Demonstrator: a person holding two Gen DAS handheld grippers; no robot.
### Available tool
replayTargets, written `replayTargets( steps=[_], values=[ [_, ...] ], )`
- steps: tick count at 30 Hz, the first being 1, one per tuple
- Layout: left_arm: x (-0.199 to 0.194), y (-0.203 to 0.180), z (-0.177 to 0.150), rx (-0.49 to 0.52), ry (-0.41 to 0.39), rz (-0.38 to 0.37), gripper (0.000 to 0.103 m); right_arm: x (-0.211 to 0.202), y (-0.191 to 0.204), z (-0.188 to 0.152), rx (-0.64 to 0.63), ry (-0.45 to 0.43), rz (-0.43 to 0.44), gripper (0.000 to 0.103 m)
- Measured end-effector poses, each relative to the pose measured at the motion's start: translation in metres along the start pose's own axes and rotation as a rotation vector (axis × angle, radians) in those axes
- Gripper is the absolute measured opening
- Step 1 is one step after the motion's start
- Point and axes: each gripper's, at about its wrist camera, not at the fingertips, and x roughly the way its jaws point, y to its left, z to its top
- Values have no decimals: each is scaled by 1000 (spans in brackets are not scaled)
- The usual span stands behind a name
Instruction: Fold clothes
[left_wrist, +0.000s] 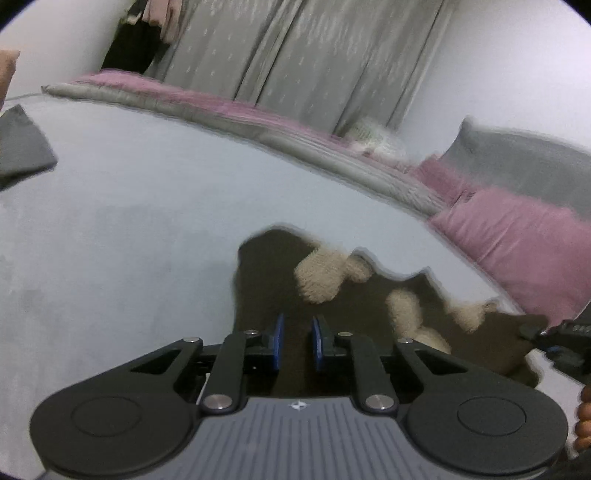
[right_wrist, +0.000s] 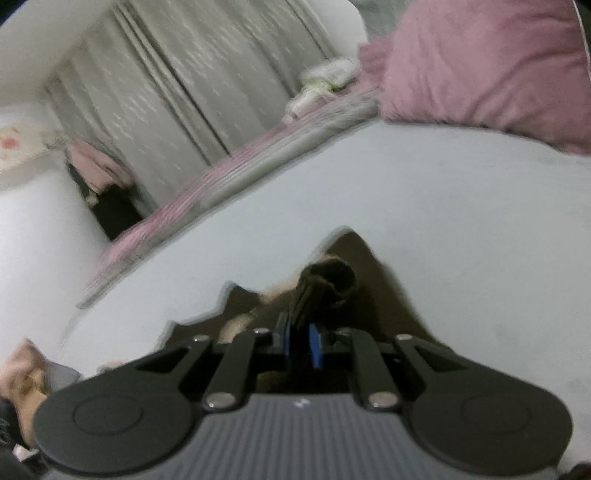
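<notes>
On the pale bed sheet (left_wrist: 147, 221), your right gripper (right_wrist: 301, 341) pinches the blurred brown garment (left_wrist: 280, 266); your left gripper (left_wrist: 297, 341) sits part-open over it, gripping nothing.

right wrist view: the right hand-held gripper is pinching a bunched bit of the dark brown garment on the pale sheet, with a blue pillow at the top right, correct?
Not quite: the pillow is pink, not blue, as the right wrist view shows. The rest holds: the right hand-held gripper pinches a bunched bit of the dark brown garment on the pale sheet.
</notes>
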Motion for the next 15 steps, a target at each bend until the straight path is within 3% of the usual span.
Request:
replayTargets(
  steps=[3, 7, 11, 15],
  values=[
    [1, 0, 1, -8, 13, 12, 15, 4, 1, -6, -34, 39, -42, 13],
    [-7, -4, 9, 7, -16, 17, 15, -12, 13, -3, -113, -22, -88, 39],
    [-18, -9, 19, 29, -102, 30, 14, -19, 23, -1, -182, -89, -131, 39],
    [-12, -30, 31, 146, -126, 32, 13, -15, 36, -2, -298, -127, -152, 38]
  ],
)
